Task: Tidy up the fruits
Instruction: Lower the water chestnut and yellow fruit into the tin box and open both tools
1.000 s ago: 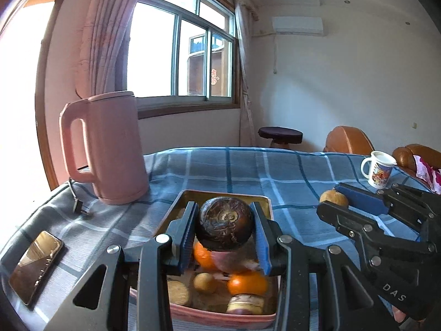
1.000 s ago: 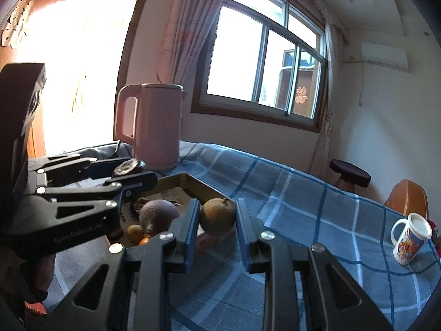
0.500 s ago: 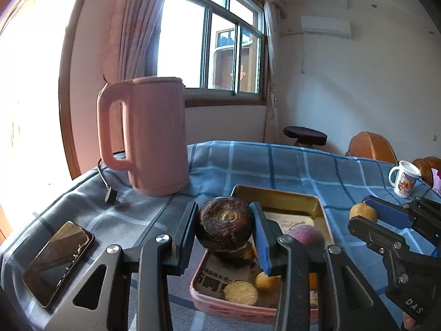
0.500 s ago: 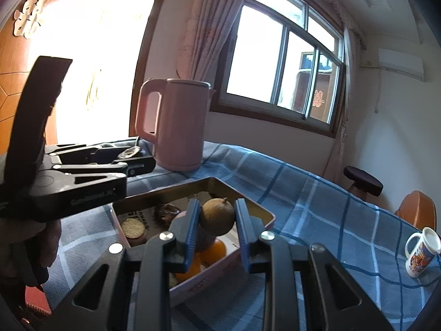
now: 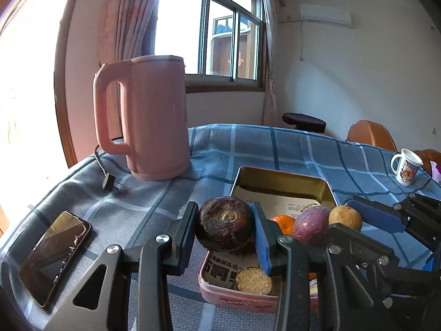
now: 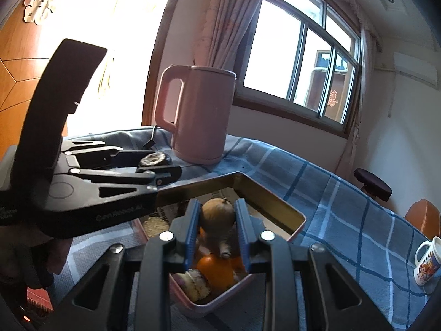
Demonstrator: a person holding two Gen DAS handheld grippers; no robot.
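Observation:
My left gripper (image 5: pixel 224 230) is shut on a dark brown wrinkled round fruit (image 5: pixel 224 227) and holds it above the left edge of the pink tray (image 5: pixel 237 299). My right gripper (image 6: pixel 217 216) is shut on a tan round fruit (image 6: pixel 217 215) and holds it above the tray (image 6: pixel 275 209). The tray holds an orange (image 6: pixel 215 271), a purple fruit (image 5: pixel 310 224) and several other pieces on newspaper. The right gripper with its tan fruit (image 5: pixel 344 218) shows at right in the left wrist view. The left gripper (image 6: pixel 154 165) shows at left in the right wrist view.
A pink kettle (image 5: pixel 143 121) stands on the blue checked tablecloth (image 5: pixel 275 149) behind the tray, its plug (image 5: pixel 107 183) lying beside it. A phone (image 5: pixel 52 256) lies at the left. A printed mug (image 5: pixel 406 167) stands at the far right. Chairs stand beyond the table.
Both grippers have moved left over the tray with their fruits still held. The left gripper now hangs at the tray's left edge, and the kettle looms closer.

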